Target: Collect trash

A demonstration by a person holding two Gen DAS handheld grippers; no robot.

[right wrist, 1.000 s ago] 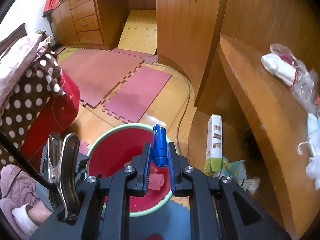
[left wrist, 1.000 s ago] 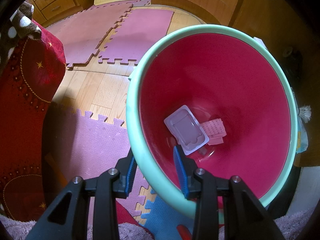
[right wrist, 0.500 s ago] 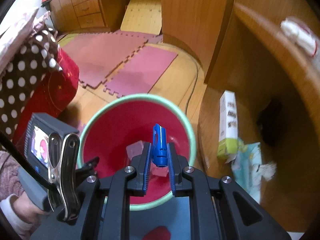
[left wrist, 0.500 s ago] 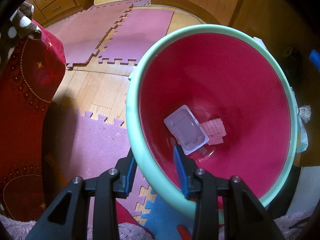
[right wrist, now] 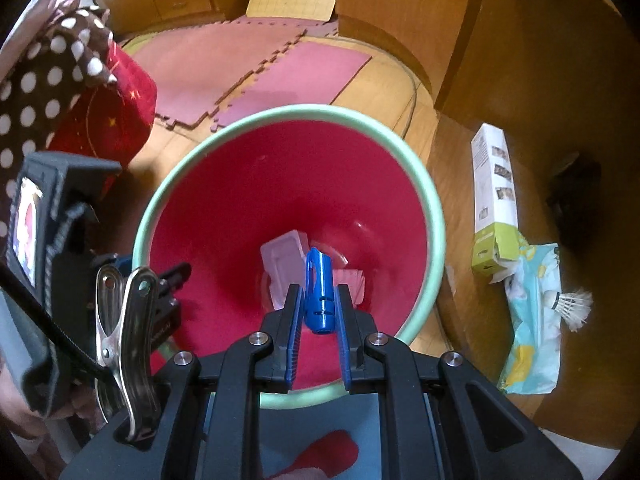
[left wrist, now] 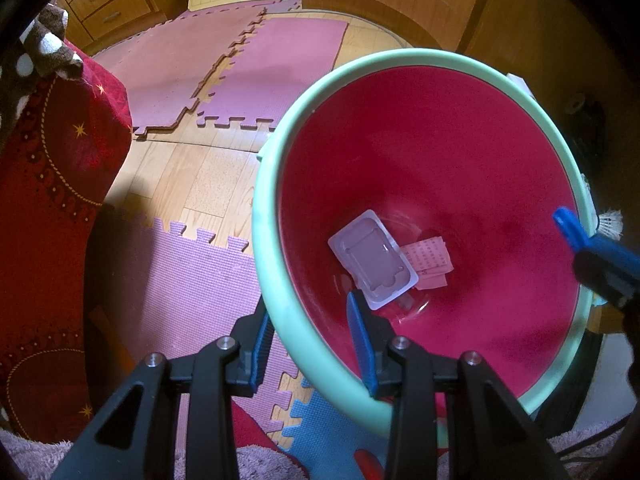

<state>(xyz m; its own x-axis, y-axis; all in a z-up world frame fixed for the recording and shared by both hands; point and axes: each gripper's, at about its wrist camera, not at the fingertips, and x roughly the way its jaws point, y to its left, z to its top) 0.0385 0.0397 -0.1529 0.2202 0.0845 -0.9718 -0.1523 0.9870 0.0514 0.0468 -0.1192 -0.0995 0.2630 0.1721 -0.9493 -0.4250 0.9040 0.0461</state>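
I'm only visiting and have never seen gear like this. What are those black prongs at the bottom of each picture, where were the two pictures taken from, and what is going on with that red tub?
No robot here: a person carries a hand-held two-finger gripper in each hand, each with a wide-angle camera looking along its fingers. The left gripper is clamped on the green rim of the red tub, steadying it. The right gripper pinches a blue plastic clip above the tub. A clear plastic tray and a pink paper slip lie inside. Outside, by wooden furniture, are a white carton and a shuttlecock.
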